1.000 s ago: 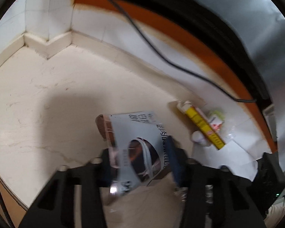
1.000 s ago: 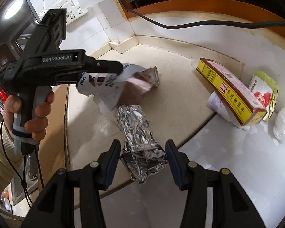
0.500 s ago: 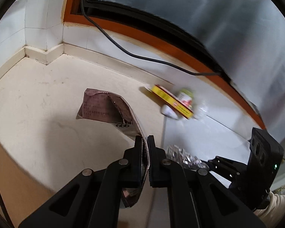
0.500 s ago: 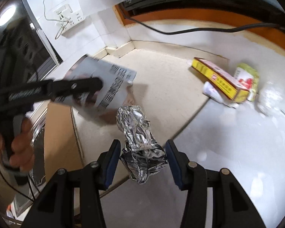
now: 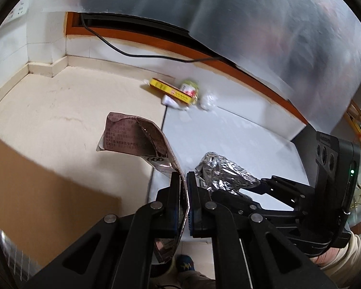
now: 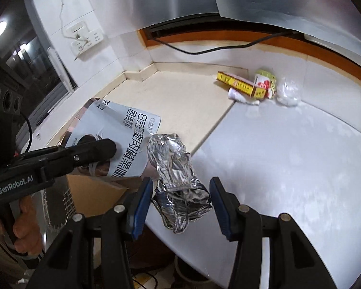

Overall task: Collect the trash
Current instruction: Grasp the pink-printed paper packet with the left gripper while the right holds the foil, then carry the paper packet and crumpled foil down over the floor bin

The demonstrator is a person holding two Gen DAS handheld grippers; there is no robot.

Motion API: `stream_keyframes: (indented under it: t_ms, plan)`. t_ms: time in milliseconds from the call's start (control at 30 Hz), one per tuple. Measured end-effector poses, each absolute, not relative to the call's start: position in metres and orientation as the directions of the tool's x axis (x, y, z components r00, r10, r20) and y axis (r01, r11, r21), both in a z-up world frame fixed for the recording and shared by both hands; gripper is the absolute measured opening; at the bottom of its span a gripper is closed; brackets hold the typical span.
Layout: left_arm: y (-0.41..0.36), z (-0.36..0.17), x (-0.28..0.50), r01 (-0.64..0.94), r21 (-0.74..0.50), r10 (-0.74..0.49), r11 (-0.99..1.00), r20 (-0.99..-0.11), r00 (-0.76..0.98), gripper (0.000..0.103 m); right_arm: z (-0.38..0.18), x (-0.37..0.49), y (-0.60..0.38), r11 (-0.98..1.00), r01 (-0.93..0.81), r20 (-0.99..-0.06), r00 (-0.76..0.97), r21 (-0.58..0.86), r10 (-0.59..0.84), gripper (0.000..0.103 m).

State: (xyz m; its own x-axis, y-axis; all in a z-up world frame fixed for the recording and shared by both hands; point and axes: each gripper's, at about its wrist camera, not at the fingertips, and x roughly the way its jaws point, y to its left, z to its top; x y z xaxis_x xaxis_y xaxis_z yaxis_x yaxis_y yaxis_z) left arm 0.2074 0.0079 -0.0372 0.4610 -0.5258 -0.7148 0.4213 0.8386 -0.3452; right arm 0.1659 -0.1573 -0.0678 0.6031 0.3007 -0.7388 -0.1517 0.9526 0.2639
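Pale counter (image 6: 185, 101) in tiled corner; left gripper (image 5: 184, 180) clamped on flattened pouch (image 5: 137, 137) above front edge; right gripper (image 6: 180, 192) pinching crumpled foil (image 6: 178, 168) beside it; yellow box (image 6: 238, 84) near back wall

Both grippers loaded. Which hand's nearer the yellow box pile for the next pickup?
Right, marginally. The right gripper holds crumpled foil on the side nearer the yellow box; the left gripper pinches a flattened carton. Both must unload first.
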Motion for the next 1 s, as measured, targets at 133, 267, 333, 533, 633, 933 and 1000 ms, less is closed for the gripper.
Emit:
stream_keyframes:
  t_ms: [133, 267, 333, 533, 633, 933, 1000]
  plan:
    - [0.002, -0.033, 0.165, 0.406, -0.313, -0.494, 0.858, -0.72, 0.488, 0.004, -0.066, 0.142, -0.16, 0.941, -0.196, -0.736, 0.586, 0.276, 0.339, 0.049]
    - [-0.006, -0.034, 0.121, 0.334, -0.26, -0.411, 0.906, -0.731, 0.544, 0.004, -0.066, 0.122, -0.167, 0.918, -0.268, -0.728, 0.561, 0.292, 0.395, 0.049]
    - [-0.009, -0.037, 0.103, 0.303, -0.268, -0.398, 0.914, -0.735, 0.549, 0.004, -0.066, 0.113, -0.17, 0.907, -0.299, -0.729, 0.544, 0.296, 0.417, 0.049]
    - [-0.02, -0.048, 0.045, 0.21, -0.236, -0.315, 0.949, -0.751, 0.58, 0.004, -0.075, 0.085, -0.175, 0.873, -0.396, -0.739, 0.488, 0.286, 0.464, 0.049]
    - [-0.022, -0.057, 0.018, 0.166, -0.223, -0.278, 0.961, -0.756, 0.593, 0.004, -0.083, 0.073, -0.17, 0.854, -0.445, -0.761, 0.445, 0.27, 0.472, 0.049]
    - [-0.019, -0.102, -0.023, 0.051, -0.215, -0.205, 0.975, -0.793, 0.574, 0.004, -0.116, 0.045, -0.151, 0.804, -0.551, -0.812, 0.349, 0.226, 0.467, 0.049]
    - [-0.019, -0.115, -0.028, 0.032, -0.214, -0.195, 0.976, -0.803, 0.564, 0.004, -0.127, 0.041, -0.147, 0.797, -0.561, -0.825, 0.327, 0.224, 0.461, 0.049]
